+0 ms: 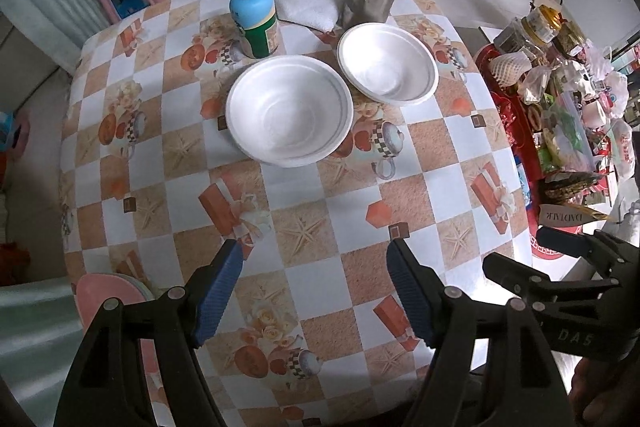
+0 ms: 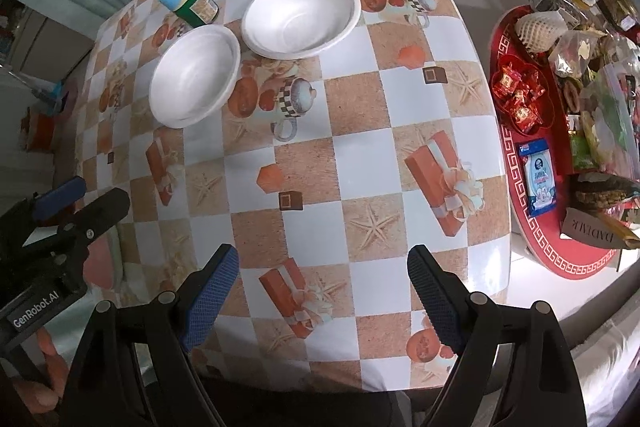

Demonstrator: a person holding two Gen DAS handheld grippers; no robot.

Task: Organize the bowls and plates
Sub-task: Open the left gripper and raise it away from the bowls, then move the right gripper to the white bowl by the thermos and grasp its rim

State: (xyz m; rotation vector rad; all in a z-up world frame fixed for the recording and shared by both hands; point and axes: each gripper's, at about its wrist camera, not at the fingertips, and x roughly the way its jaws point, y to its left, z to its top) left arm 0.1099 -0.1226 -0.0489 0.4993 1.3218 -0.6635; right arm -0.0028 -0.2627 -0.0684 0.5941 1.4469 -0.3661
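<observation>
Both the left gripper [image 1: 314,291] and the right gripper [image 2: 322,297] hover with fingers spread wide and empty above the checkered desk [image 1: 304,211]. A pink plate [image 1: 106,293] lies at the near-left desk edge. Farther back, two white foam bowls [image 1: 289,110] [image 1: 387,63] sit side by side, before a green-capped bottle [image 1: 255,15].

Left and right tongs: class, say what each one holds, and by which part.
Nothing is held. The left tongs and the right tongs both stand open above the bare tablecloth; the two white bowls lie untouched beyond them.
</observation>
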